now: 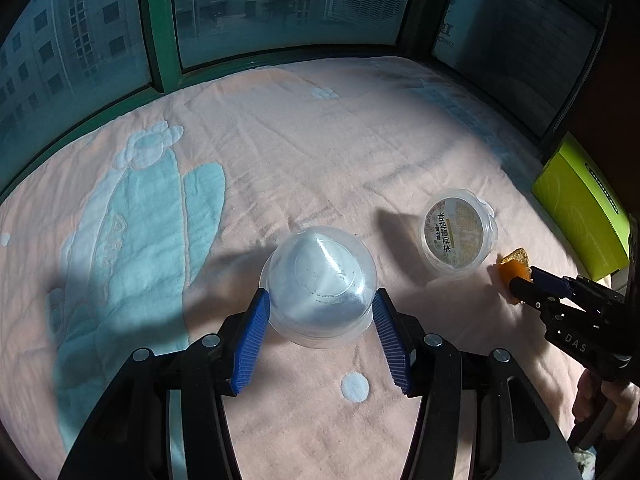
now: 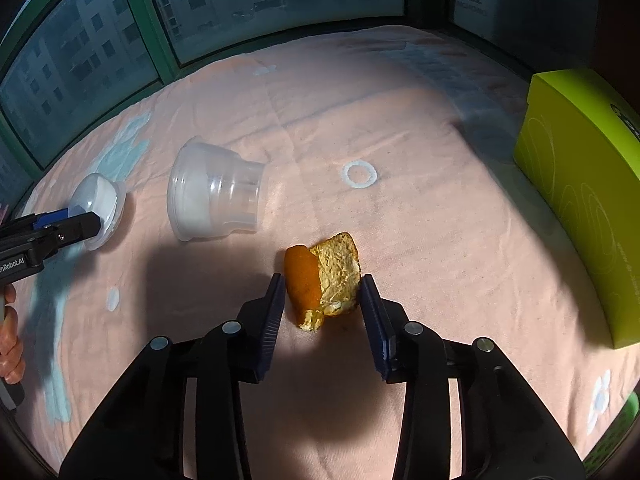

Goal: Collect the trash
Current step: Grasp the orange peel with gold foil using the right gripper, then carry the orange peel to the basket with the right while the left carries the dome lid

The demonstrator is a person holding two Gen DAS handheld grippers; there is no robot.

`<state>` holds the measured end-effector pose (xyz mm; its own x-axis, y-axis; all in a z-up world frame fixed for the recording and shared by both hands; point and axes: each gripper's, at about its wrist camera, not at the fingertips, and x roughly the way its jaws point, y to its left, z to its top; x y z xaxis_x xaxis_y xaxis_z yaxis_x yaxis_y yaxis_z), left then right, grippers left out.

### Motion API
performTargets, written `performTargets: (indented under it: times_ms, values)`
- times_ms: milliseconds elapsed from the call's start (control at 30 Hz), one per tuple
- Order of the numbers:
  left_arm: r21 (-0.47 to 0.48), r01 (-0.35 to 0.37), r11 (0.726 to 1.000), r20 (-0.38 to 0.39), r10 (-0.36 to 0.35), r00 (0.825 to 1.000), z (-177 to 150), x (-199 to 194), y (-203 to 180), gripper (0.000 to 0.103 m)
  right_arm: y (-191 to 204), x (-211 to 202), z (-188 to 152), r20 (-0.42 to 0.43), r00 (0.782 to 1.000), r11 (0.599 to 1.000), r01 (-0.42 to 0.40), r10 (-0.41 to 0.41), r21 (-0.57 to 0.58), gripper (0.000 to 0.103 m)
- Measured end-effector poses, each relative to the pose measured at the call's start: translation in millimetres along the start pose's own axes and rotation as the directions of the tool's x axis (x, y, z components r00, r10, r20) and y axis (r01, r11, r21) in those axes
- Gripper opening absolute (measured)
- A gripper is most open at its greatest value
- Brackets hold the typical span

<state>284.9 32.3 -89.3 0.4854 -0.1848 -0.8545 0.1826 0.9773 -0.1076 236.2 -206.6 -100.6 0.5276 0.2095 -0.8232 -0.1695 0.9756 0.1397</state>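
A lime-green box (image 2: 576, 200) stands at the bed's (image 2: 400, 120) right edge, nothing between it and me. My left tool (image 1: 320, 308) clasps a clear upturned cup (image 1: 320, 284), seemingly empty. Beside it a sealed tub (image 1: 458, 234) lies tipped. My right tool (image 2: 322, 300) is clenched on the orange peel (image 2: 324, 280).
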Motion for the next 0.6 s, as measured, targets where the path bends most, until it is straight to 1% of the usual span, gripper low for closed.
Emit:
performTargets:
  times_ms: [333, 600]
  values:
    - [0.035, 0.027, 0.999, 0.002, -0.027, 1.0, -15.3, -16.3, -18.6, 0.052, 0.4, -30.8, -11.9, 0.037, 0.999, 0.999, -0.031, 0.03, 0.009, 0.034]
    - [0.029, 0.046, 0.999, 0.003, -0.046, 0.999, -25.2, -27.2, -25.9, 0.052, -4.8, -55.1, -21.9, 0.063, 0.997, 0.999, -0.034, 0.033, 0.024, 0.033]
